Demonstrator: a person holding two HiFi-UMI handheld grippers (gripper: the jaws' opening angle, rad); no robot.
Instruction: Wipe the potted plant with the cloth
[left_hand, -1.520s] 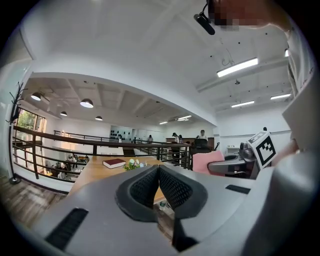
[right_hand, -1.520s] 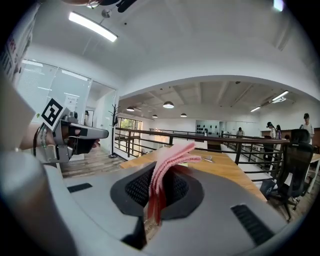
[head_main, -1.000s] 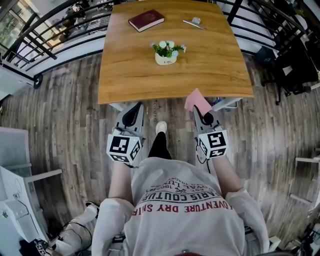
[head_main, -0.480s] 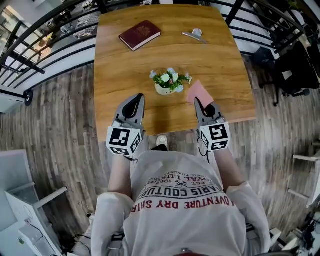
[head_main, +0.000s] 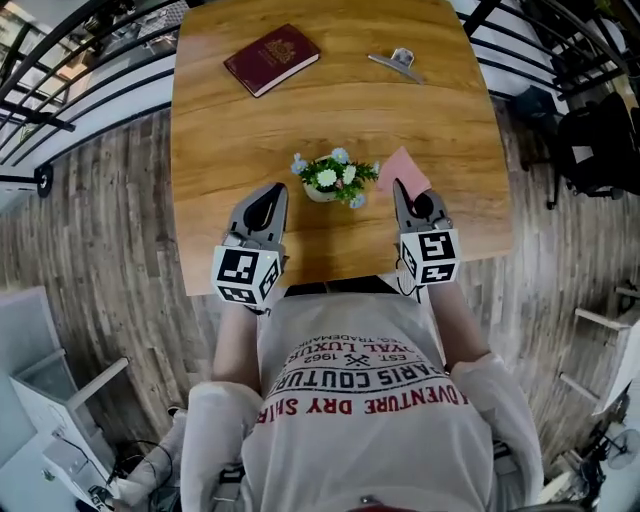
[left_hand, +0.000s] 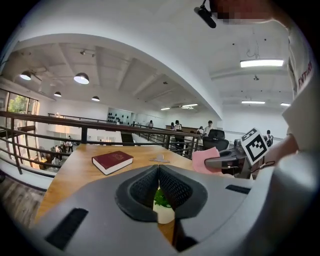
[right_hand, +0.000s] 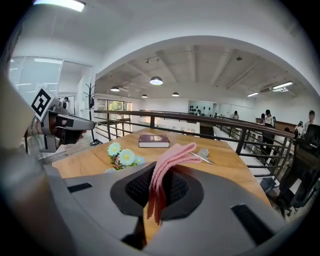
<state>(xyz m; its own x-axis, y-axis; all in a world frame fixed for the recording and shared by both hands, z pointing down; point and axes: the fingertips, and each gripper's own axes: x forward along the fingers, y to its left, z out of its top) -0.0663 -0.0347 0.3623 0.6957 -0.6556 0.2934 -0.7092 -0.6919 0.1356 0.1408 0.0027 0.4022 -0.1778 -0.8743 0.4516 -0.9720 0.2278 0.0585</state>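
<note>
The wooden desk fills the upper head view; its far edge is cut off at the top of the picture, and its near edge is partly hidden under both tongs and the person's white shirt. A dark railing runs past the desk's left side.

The left tongs sit over the desk's near part, to the left of the plant, pads pressed together with nothing between them. In the left gripper view only a sliver of white pot and some leaves shows below the pads. The right tongs are just right of the plant, clamped on the pink cloth, which sticks up past the tips.

A dark red book lies far left on the desk. The potted plant stands between the two tongs; its leaves and flowers cover most of the pot. A small metal object lies far right, too small to identify.
</note>
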